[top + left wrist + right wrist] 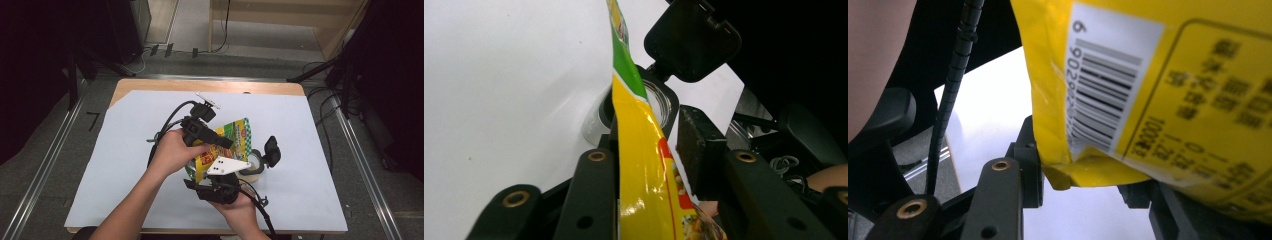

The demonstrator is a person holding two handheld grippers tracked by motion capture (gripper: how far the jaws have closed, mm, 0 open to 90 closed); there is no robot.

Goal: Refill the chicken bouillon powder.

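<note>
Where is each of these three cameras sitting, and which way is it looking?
High view: above the person's side, looking forward and down on the table; both forearms, left gripper and right gripper show.
Left gripper view: rides that gripper, looking along its jaws at the packet's edge and a lidded jar.
Right gripper view: rides that gripper, looking at the packet's barcode; part of a hand shows.
All three share the yellow packet.
</note>
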